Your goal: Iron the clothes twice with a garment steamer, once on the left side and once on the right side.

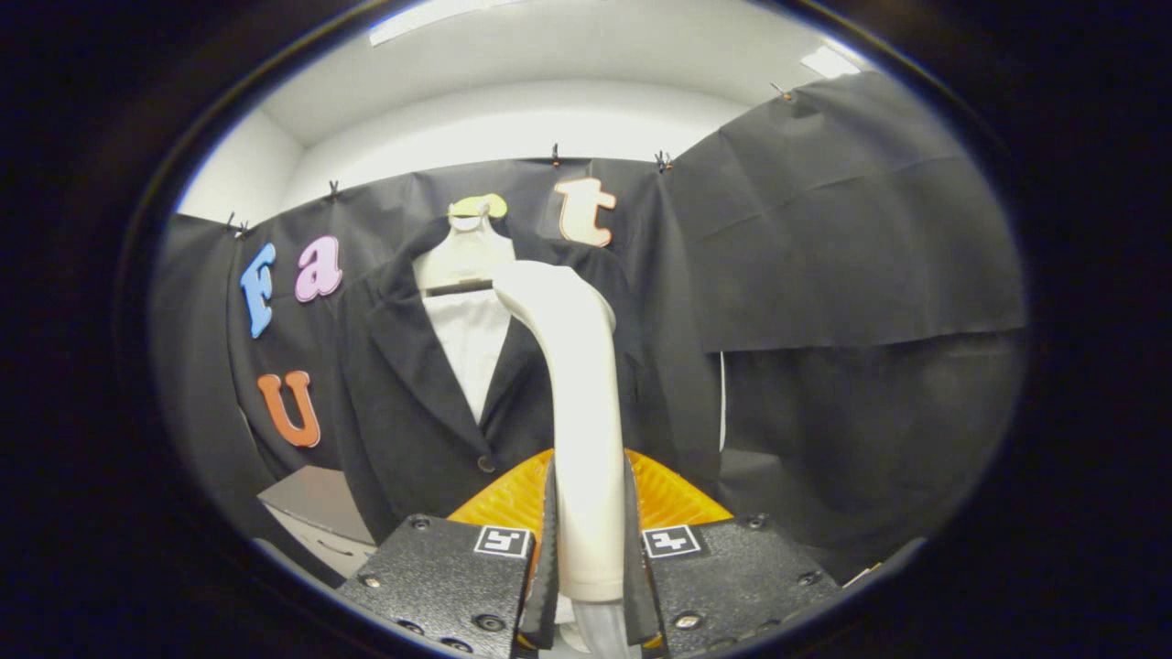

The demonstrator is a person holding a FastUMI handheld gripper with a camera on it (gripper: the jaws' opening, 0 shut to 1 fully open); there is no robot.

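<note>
White steamer handle (586, 430) upright, clamped between claw (589, 540) fingers; dark jacket (412, 403) hangs beyond.

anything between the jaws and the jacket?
Gripper view: just the white steamer, clamped in the gripper, its head rising in front of the black jacket.

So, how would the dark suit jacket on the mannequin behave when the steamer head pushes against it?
The dark suit jacket probably gives softly: its fabric drapes loosely. It may swing, hanging free. The gripper is shut on the white plastic steamer handle, which looks rigid.
</note>
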